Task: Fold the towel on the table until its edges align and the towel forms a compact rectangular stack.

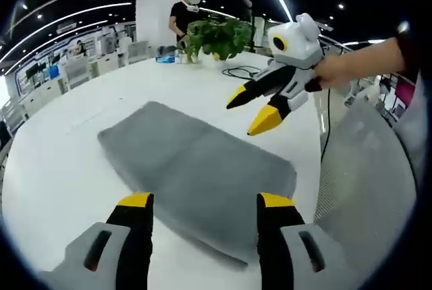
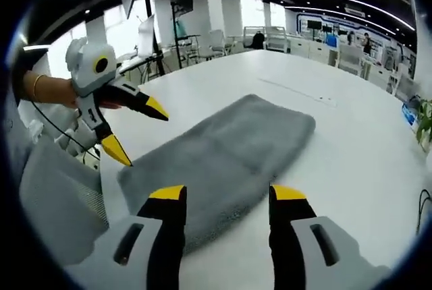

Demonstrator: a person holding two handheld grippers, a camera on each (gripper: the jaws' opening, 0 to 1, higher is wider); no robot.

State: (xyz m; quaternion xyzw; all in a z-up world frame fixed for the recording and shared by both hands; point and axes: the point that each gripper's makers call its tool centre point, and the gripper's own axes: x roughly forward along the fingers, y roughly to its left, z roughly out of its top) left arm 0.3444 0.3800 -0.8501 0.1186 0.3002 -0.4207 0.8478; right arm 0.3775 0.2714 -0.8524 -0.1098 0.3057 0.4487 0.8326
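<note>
My left gripper (image 1: pixel 202 210) hangs wide open and empty over the grey towel (image 1: pixel 199 168) lying flat on the white table (image 1: pixel 61 168). Judged soft, limp, light: pinch corners. My right gripper (image 2: pixel 226 202) likewise gapes, holding nothing.

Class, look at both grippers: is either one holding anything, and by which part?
Nothing is held. The left gripper and right gripper are open above the grey towel.

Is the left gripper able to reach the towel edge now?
Probably yes. The left gripper is open just above the near edge of the grey towel, and nothing lies between them; the right gripper is off to the side.
</note>
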